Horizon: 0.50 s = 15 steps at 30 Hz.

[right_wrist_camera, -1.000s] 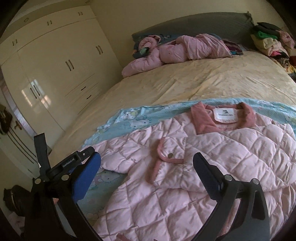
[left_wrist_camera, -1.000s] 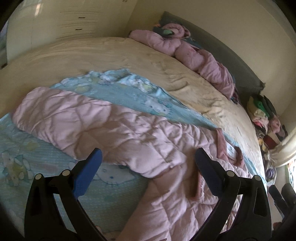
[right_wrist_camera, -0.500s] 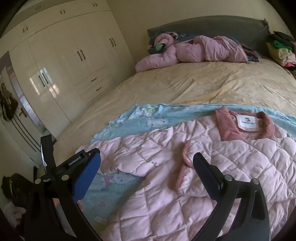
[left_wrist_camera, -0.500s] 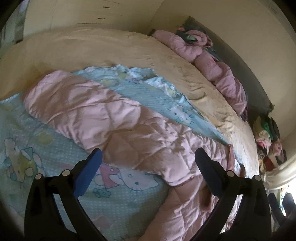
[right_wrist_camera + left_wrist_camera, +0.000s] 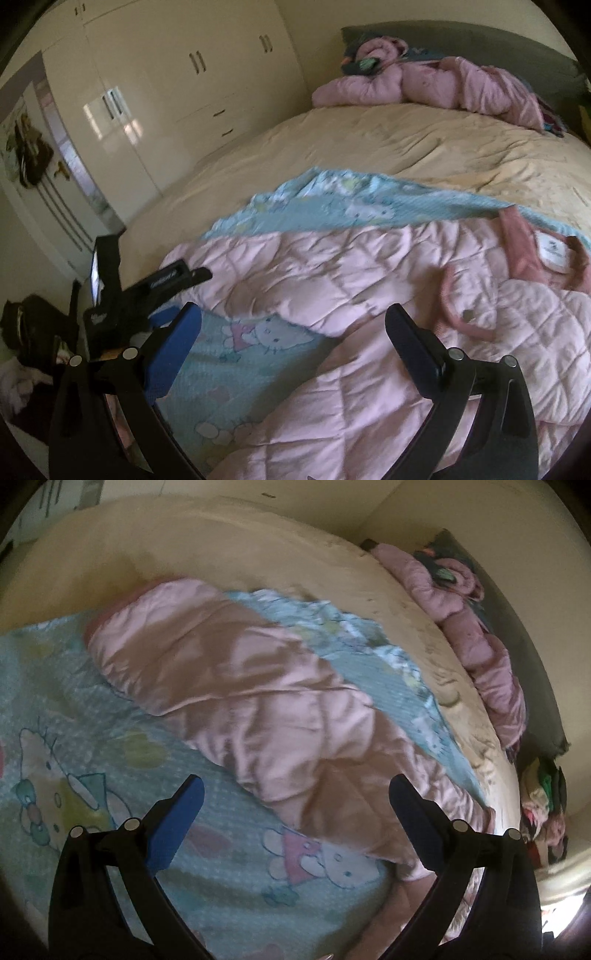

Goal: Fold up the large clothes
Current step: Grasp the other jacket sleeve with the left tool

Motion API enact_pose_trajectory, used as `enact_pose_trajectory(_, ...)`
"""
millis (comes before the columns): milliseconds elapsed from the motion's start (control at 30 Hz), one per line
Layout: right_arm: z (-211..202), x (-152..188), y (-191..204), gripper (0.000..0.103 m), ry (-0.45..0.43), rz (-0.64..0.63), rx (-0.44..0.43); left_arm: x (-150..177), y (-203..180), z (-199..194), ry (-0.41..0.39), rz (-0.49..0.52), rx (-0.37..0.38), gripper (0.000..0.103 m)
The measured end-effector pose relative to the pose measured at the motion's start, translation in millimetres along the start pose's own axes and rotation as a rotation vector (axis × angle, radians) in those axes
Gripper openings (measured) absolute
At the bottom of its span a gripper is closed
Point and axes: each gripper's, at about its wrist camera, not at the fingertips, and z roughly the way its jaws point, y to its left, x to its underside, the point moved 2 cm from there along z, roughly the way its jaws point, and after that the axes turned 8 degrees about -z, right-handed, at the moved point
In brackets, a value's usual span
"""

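A pale pink quilted jacket (image 5: 369,288) lies spread on a teal cartoon-print sheet (image 5: 258,354) on the bed. Its darker pink collar with a white label (image 5: 554,251) is at the right. One sleeve (image 5: 229,679) stretches out to the left across the sheet (image 5: 92,775). My left gripper (image 5: 295,805) is open and empty, hovering over the sleeve's near part. My right gripper (image 5: 295,332) is open and empty, above the jacket's body near the armpit. The left gripper also shows in the right wrist view (image 5: 147,288), at the sleeve's end.
A cream bedspread (image 5: 388,147) covers the bed. A second pink jacket (image 5: 424,81) lies bunched at the grey headboard (image 5: 480,40). A stack of clothes (image 5: 543,805) sits at the bed's far right. White wardrobes (image 5: 166,92) stand left; dark items (image 5: 26,339) lie on the floor.
Both grippers have moved left along the jacket toward the sleeve, staying open. The left gripper has come lower and closer over the sleeve. The jacket has not moved.
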Motion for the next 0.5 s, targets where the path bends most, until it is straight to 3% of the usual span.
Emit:
enact_pose_trajectory(133,14.1,8.6,1.7,0.099,0.026,0.020,-0.024,-6.1,15.1,15.8,0.023,-0.026,-0.057,0.094)
enact_pose_trajectory(233,19.5,14.1,-6.3,0.099,0.036,0.053,-0.022,-12.7,25.8,26.8,0.049,-0.071,-0.032,0.094)
enact_pose_trajectory(400,16.3,24.5,-24.7,0.099,0.039,0.097,-0.016,-28.0,35.3,35.8,-0.017,-0.085,-0.065,0.094)
enact_pose_trajectory(500,10.4,30.0,-37.9,0.099,0.031,0.125,-0.009,-35.3,39.2,35.6,-0.072,-0.112,-0.013,0.094)
